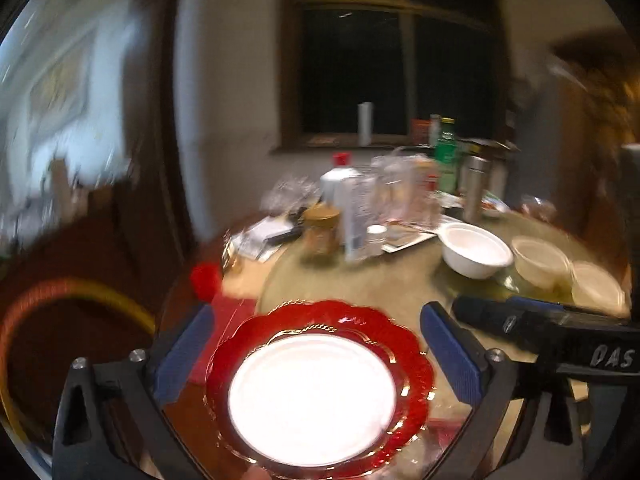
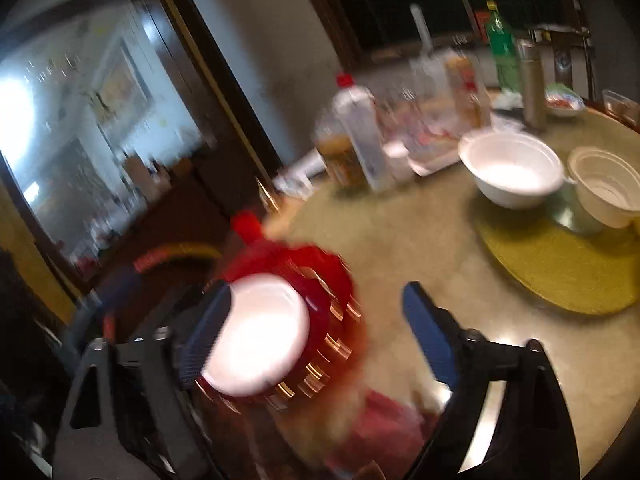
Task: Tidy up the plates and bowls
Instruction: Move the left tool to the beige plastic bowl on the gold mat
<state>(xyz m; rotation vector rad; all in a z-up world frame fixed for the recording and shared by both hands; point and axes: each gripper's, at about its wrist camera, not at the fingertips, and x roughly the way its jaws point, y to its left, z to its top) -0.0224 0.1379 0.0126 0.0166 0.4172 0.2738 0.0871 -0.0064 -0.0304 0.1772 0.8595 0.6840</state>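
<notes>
Blue ribbed pads on the left gripper (image 1: pixel 312 344) stand wide apart, one on each side of the red scalloped plastic plate with gold trim (image 1: pixel 412 360), and neither pad touches it. A white round paper plate (image 1: pixel 312 396) sits inside the red one, blown out by glare (no detail readable on it). Both lie flat near the front edge of the round glossy beige table (image 1: pixel 384 280).

Over on the right gripper (image 2: pixel 316 332) it's the same story: fingers spread, nothing pinched. Its left pad overlaps the white plate's edge in the right wrist view, but that shot is heavily smeared, so contact can't be told. From the left wrist view the right gripper's black body reaches in from the right edge, just beside the red plate.

Further out, a white foam bowl (image 1: pixel 476 250) sits upright past the middle of the table, with a stack of cream plastic bowls (image 2: pixel 604 190) just to its right, at the edge of a yellow-green round mat (image 2: pixel 560 260). Behind them is a cluster of clutter: a clear bottle with a red cap (image 1: pixel 340 184), an amber jar with a gold lid (image 1: pixel 322 228), a green bottle (image 1: pixel 446 156) and a steel flask (image 1: pixel 474 188). A dark window (image 1: pixel 396 72) fills the back wall.
</notes>
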